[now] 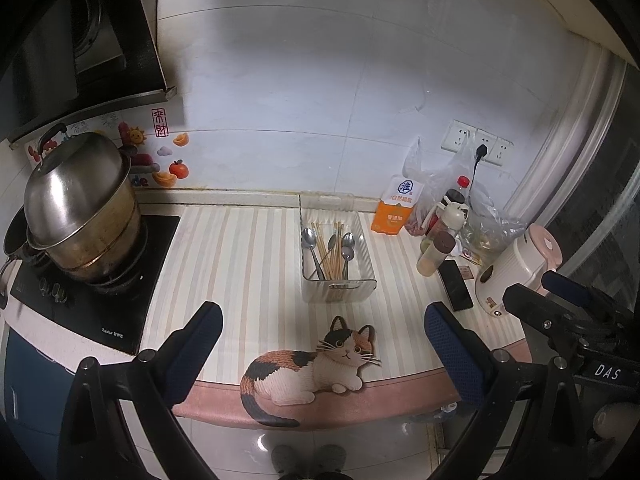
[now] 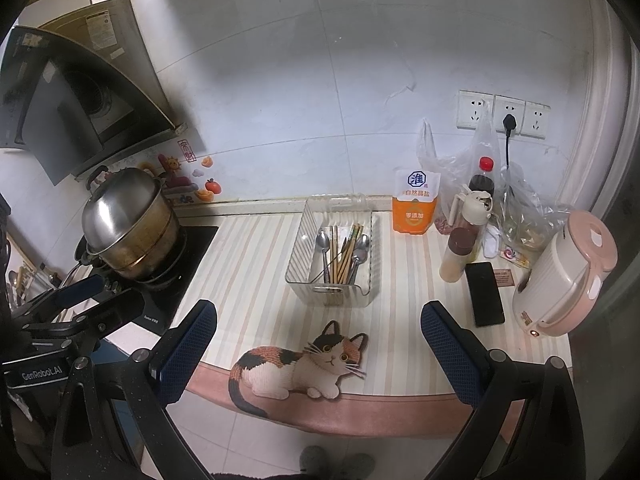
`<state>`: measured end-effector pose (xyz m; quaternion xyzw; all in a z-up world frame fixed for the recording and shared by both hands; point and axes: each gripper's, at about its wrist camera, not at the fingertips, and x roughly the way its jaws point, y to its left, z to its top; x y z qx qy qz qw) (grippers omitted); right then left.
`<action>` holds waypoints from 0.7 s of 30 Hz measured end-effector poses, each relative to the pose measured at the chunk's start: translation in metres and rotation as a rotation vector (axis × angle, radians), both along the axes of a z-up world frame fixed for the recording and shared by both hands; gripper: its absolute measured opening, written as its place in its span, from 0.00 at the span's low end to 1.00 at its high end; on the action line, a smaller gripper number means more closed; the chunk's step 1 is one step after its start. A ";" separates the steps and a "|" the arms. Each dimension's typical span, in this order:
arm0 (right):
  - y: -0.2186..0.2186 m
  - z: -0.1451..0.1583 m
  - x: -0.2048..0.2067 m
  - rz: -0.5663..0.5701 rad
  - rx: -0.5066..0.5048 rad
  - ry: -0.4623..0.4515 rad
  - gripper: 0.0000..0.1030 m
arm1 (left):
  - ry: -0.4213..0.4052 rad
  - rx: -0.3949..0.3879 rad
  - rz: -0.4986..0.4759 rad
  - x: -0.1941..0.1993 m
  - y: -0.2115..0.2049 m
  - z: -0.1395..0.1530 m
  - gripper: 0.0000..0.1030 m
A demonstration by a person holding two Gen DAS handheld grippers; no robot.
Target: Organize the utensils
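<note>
A clear ribbed plastic bin stands on the striped counter mat, near the wall. In it lie several metal spoons and a bundle of wooden chopsticks, mixed together. My left gripper is open and empty, held above the counter's front edge, short of the bin. My right gripper is also open and empty, at about the same distance from the bin. Each gripper shows at the edge of the other's view.
A steel pot sits on the stove at left. At right stand a salt bag, bottles, a black phone, plastic bags and a pink kettle. A cat-shaped mat lies at the counter's front edge.
</note>
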<state>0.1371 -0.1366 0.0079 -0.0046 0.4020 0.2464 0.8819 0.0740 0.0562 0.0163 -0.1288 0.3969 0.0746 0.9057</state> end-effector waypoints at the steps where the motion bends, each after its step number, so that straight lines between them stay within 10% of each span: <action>1: 0.000 -0.001 0.000 -0.001 0.001 0.000 1.00 | 0.000 -0.001 -0.001 0.000 0.000 0.000 1.00; 21: 0.002 -0.001 0.001 0.000 -0.002 0.001 1.00 | -0.001 0.001 -0.009 0.002 0.001 0.000 1.00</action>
